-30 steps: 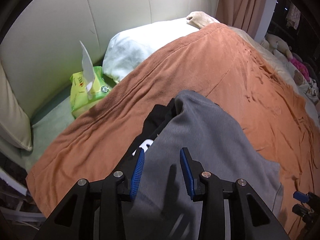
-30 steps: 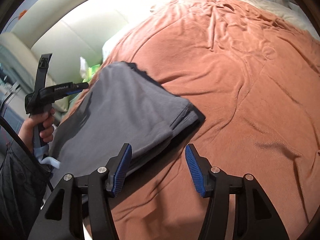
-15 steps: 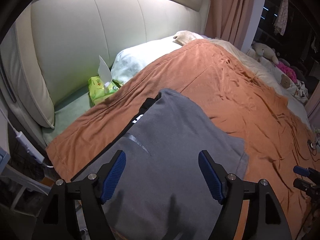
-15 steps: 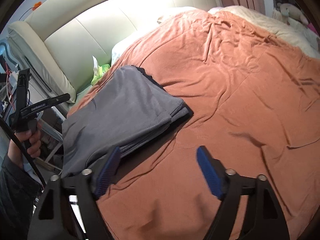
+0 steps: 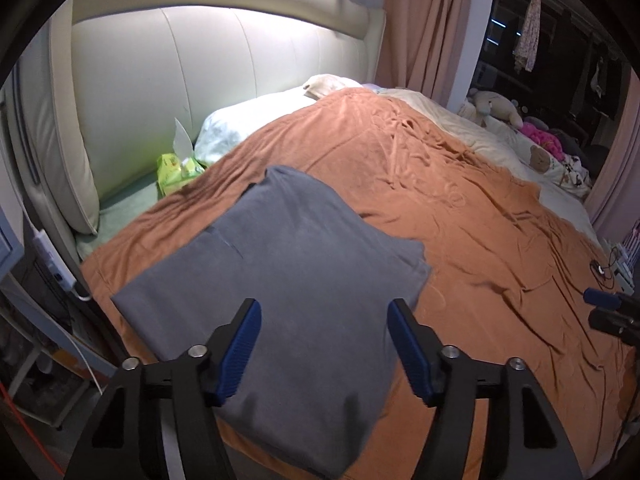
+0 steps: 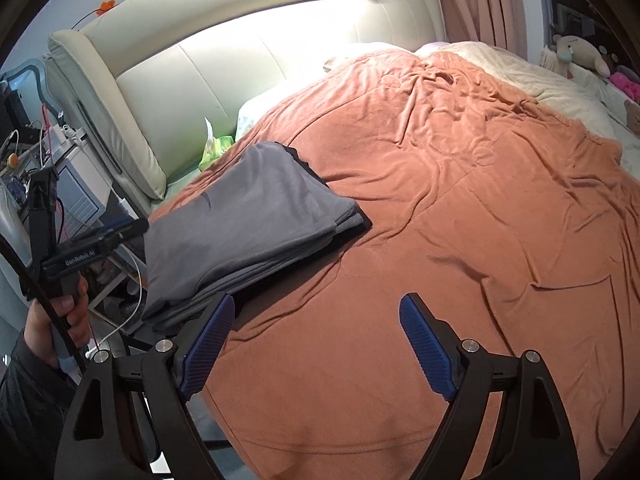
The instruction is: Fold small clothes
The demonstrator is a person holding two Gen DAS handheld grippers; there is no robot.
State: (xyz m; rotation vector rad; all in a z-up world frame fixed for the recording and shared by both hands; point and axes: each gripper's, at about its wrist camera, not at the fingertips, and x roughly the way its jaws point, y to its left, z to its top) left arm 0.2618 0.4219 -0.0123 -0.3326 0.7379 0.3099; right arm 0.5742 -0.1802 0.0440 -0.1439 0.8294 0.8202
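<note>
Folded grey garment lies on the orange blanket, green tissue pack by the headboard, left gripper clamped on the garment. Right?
Not quite. The left gripper is open, its fingers clear of the grey garment, as the left wrist view shows. The garment does lie folded on the orange blanket, with the tissue pack by the headboard.

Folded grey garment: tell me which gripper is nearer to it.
Left. The left gripper hovers directly above the folded grey garment; the right gripper hangs beside it over the orange blanket.
</note>
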